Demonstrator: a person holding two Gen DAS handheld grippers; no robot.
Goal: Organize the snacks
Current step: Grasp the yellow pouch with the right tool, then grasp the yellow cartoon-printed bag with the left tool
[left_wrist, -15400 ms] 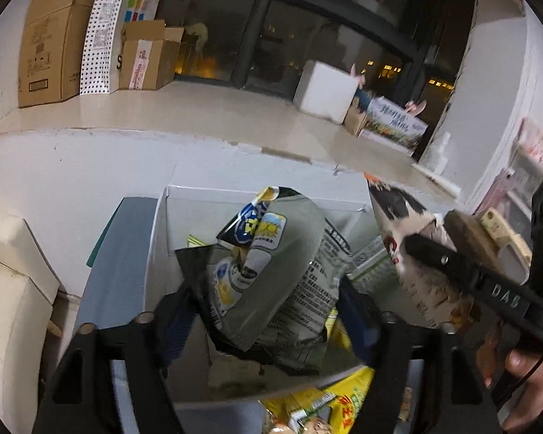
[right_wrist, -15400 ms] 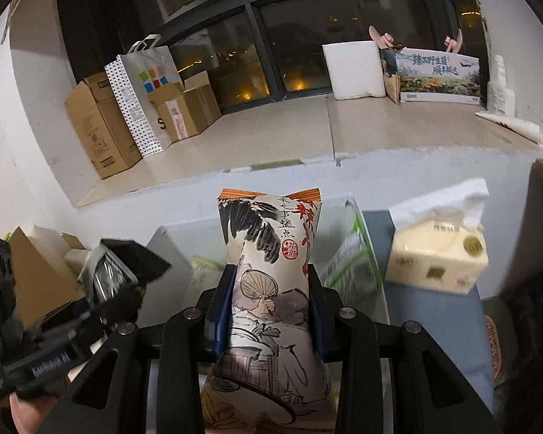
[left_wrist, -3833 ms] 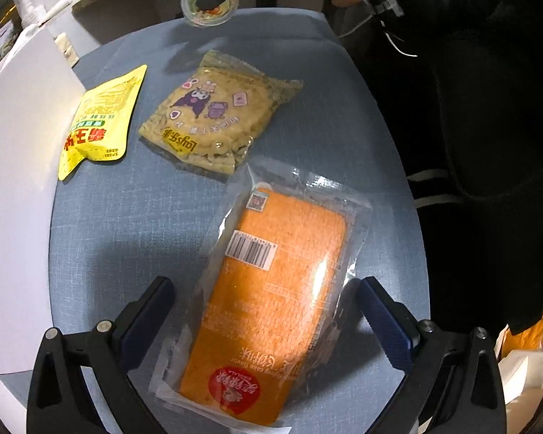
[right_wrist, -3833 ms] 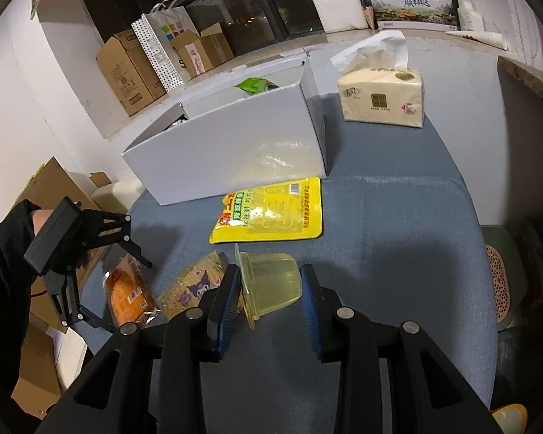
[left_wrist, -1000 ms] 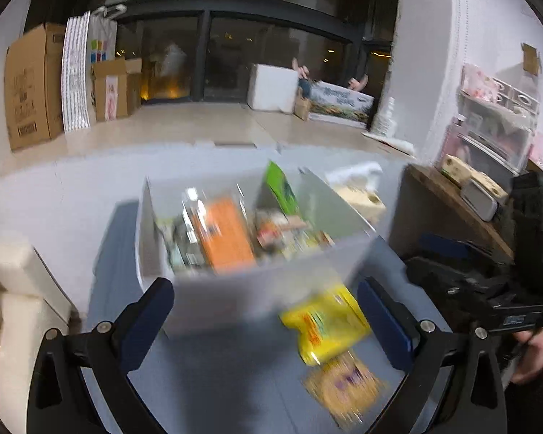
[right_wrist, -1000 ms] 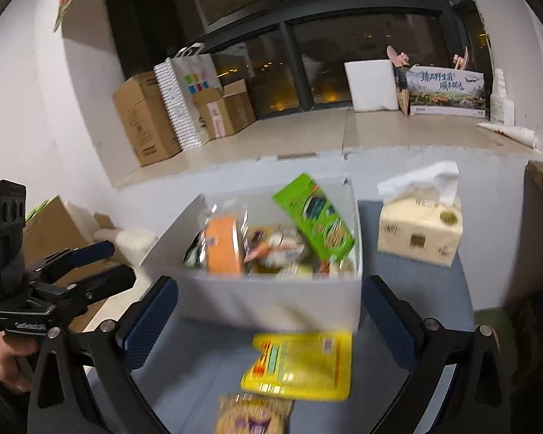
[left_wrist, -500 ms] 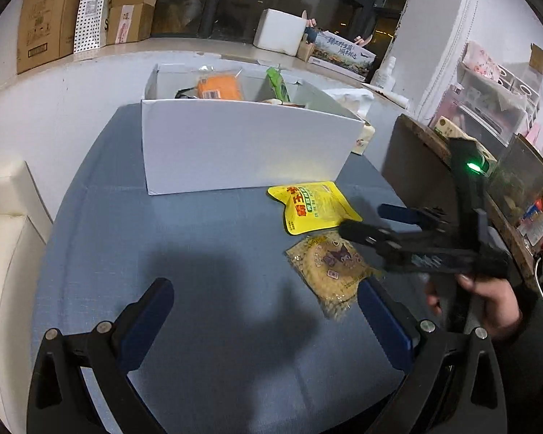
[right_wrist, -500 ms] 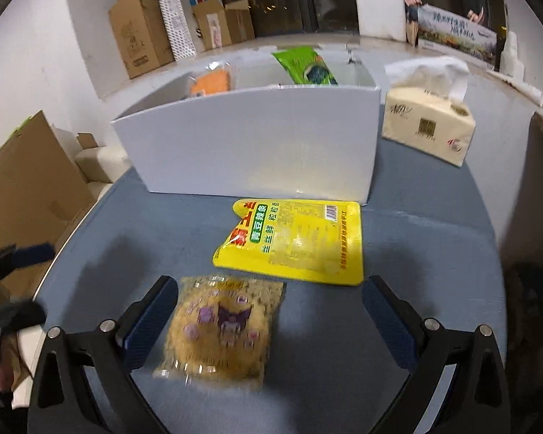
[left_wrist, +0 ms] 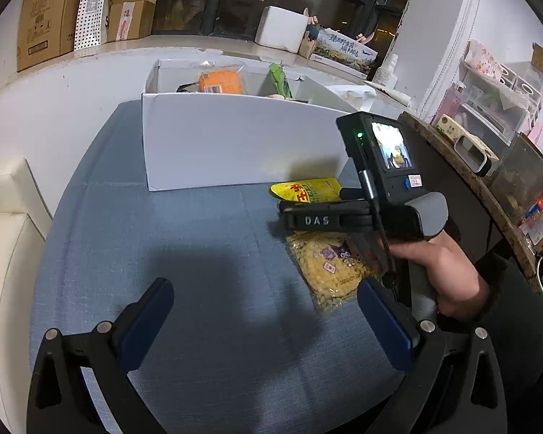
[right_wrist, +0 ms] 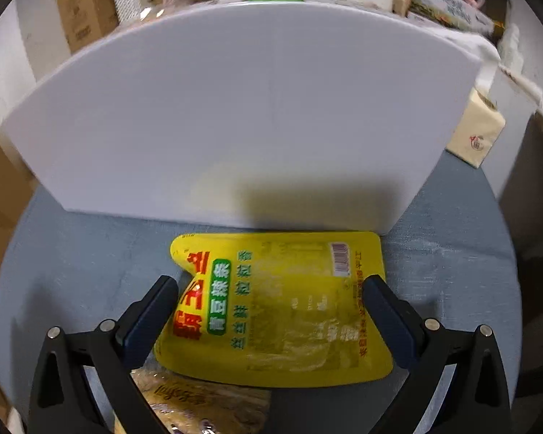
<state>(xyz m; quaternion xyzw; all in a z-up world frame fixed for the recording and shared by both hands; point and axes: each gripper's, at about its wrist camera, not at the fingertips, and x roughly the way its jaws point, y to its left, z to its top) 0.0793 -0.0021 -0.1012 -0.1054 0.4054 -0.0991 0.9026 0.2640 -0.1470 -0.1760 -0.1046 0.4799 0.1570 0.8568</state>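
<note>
Plain white cardboard box (right_wrist: 235,108); bright yellow flat plastic pouch (right_wrist: 282,311) with red characters, green label band, barcode; pale yellow clear-film snack bag (left_wrist: 329,267) with purple cartoon prints; blue-grey woven tabletop (left_wrist: 199,253); orange packet (left_wrist: 221,82) in box.

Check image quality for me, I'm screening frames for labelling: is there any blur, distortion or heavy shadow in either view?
Left wrist view: sharp, fisheye-curved edges, a broad dark shadow on the blue tablecloth. Right wrist view: fisheye bows the white box wall into an arch; background soft, box top slightly smeared; a shadow falls on the wall above the yellow pouch.
</note>
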